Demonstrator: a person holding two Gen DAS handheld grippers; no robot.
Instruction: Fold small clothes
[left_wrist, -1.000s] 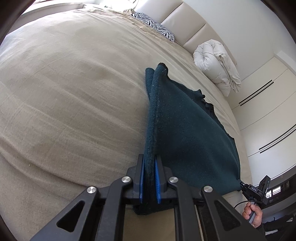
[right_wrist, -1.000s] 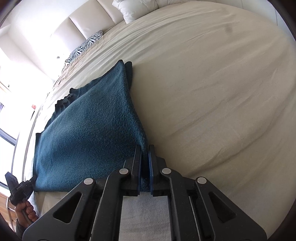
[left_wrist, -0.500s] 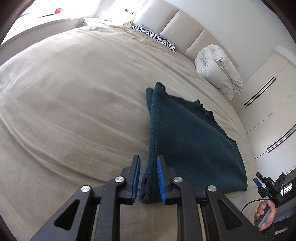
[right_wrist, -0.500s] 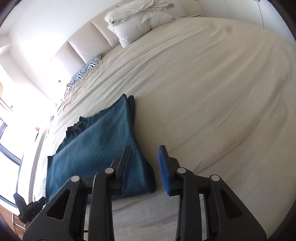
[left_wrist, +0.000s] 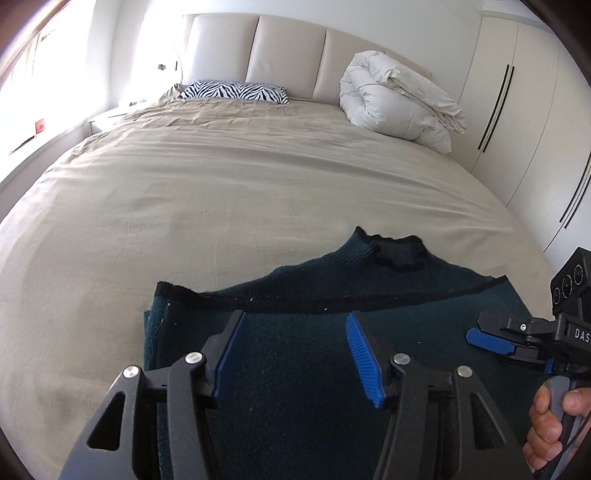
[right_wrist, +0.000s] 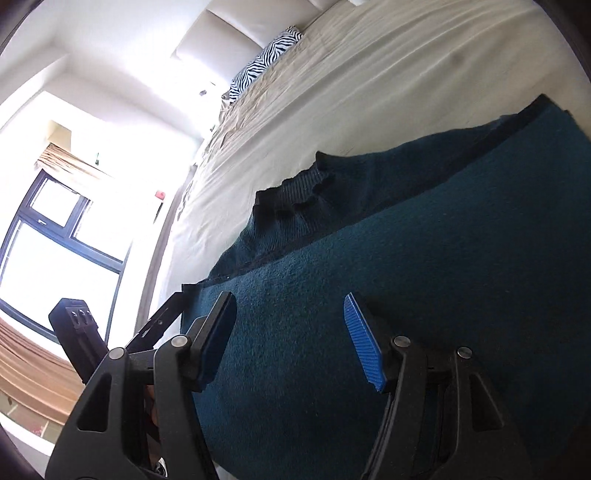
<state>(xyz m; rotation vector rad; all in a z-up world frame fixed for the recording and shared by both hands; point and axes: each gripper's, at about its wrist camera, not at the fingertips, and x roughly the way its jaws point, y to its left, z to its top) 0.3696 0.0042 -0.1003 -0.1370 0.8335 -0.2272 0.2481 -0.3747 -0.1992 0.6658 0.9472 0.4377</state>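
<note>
Directly beneath both wide-open hand-held grippers, left (left_wrist: 295, 354) and right (right_wrist: 291, 339), lies the folded sweater (left_wrist: 295, 295), seemingly untouched.

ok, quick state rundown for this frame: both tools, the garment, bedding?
left tool: open, empty, over the sweater
right tool: open, empty, over the sweater
sweater: dark teal, lying on the bed, bottom part folded up over the top, collar showing past the folded edge
bed cover: beige, spread out, slightly wrinkled
duvet: white, rolled up by the headboard
zebra pillow: lying flat at the headboard
</note>
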